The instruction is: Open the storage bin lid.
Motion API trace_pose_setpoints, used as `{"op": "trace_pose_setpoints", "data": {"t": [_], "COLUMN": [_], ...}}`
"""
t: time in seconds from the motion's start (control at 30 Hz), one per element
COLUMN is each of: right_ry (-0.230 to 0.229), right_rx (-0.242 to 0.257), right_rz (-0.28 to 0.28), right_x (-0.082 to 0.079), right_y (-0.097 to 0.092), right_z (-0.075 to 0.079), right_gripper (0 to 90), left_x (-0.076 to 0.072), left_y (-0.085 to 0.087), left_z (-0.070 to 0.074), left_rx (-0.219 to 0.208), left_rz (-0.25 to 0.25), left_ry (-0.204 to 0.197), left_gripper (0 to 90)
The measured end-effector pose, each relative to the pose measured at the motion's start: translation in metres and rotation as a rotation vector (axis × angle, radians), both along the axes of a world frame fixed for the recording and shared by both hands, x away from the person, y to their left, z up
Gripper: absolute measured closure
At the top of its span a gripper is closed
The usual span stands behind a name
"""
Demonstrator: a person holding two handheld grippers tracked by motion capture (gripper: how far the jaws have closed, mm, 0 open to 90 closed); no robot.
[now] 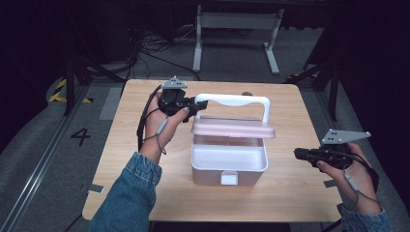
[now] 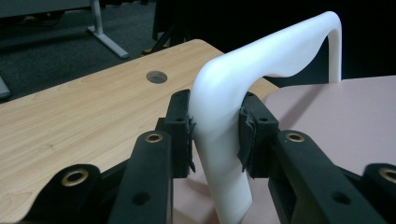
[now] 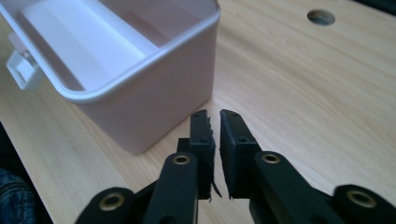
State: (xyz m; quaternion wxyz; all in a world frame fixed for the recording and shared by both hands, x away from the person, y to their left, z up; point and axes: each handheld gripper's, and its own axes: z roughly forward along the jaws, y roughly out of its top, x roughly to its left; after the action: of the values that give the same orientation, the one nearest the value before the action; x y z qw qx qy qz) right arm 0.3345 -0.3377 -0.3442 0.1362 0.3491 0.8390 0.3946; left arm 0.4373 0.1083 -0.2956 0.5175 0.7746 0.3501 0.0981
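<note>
A pink box (image 1: 229, 164) with a white clasp (image 1: 229, 178) stands open in the middle of the table. Its pink lid (image 1: 233, 128) is raised and carries a white handle (image 1: 232, 101). My left gripper (image 1: 199, 105) is shut on the left corner of that handle (image 2: 219, 116), both pads (image 2: 245, 135) pressing its sides. My right gripper (image 1: 298, 153) hovers to the right of the box, a little apart from its wall (image 3: 154, 100). Its jaws stand almost together with nothing between them (image 3: 217, 140).
The wooden table (image 1: 145, 169) has a round hole (image 2: 156, 77) near its far edge. A white desk frame (image 1: 237, 34) stands on the grey floor behind. A small grey card (image 1: 95, 189) lies at the table's front left corner.
</note>
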Motion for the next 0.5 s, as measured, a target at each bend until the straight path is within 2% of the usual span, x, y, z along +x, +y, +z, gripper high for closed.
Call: {"op": "trace_pose_setpoints", "data": {"t": [0.13,0.27,0.3,0.33,0.5], "right_ry": [-0.054,-0.131,-0.131,-0.165,-0.201], "right_rx": [0.031,0.055,0.055,0.065,0.098], "right_rz": [0.024,0.071,0.071,0.091,0.109], "right_x": [-0.004,-0.011,-0.011,-0.013,-0.014], "right_y": [0.004,0.017,0.017,0.024,0.037], "right_z": [0.007,0.016,0.016,0.020,0.023], "right_gripper": [90.0,90.0,90.0,90.0,90.0], "left_x": [0.005,0.008,0.010,0.011,0.016], "left_y": [0.001,-0.001,-0.001,-0.001,-0.001], "left_z": [0.000,0.002,0.002,0.002,0.002], "left_rx": [-0.018,-0.015,-0.008,-0.008,-0.018], "left_rz": [0.002,0.010,0.009,0.011,0.018], "left_ry": [0.013,0.019,0.011,0.015,0.020], "left_gripper": [69.0,68.5,68.5,68.3,68.0]}}
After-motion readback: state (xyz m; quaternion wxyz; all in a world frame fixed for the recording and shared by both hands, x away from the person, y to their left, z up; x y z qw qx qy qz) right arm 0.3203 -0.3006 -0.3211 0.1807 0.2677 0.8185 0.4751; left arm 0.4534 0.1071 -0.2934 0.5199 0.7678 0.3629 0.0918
